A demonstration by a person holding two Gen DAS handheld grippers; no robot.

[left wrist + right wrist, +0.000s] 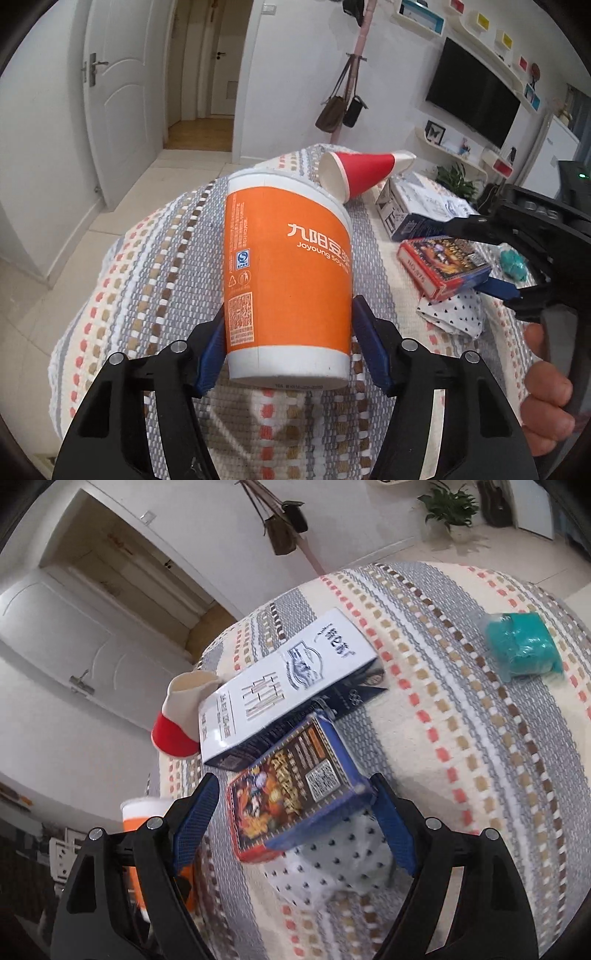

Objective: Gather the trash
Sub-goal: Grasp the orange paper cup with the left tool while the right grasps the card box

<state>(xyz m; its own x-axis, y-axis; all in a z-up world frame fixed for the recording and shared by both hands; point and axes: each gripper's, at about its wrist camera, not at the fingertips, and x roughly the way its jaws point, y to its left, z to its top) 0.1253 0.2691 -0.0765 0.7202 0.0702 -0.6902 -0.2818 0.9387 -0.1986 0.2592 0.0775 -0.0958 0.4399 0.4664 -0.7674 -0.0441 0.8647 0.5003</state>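
Trash lies scattered over our worktop (155, 280), which is covered in a woven cloth of grey, coral and brown dashes. Between the blue pads of our left claw (288, 343) stands an orange paper cup (288, 266), white at rim and base, printed with white lettering and a code square; both pads sit against its lower sides, the cup tilted a little. Behind it, touching its rim, a red and white paper cone cup (354, 173) lies on its side near the far edge. Our right claw (295, 819) stands open around a small red and blue card box (291, 794) with bright artwork; one pad meets the box's corner, the other stands clear of it, so we see no grip. That box rests on a crumpled white paper with dark dots (343, 871). Just beyond it lies a white and dark blue carton (280, 683). A teal crumpled wrapper (521, 646) sits well apart, toward the worktop's right edge
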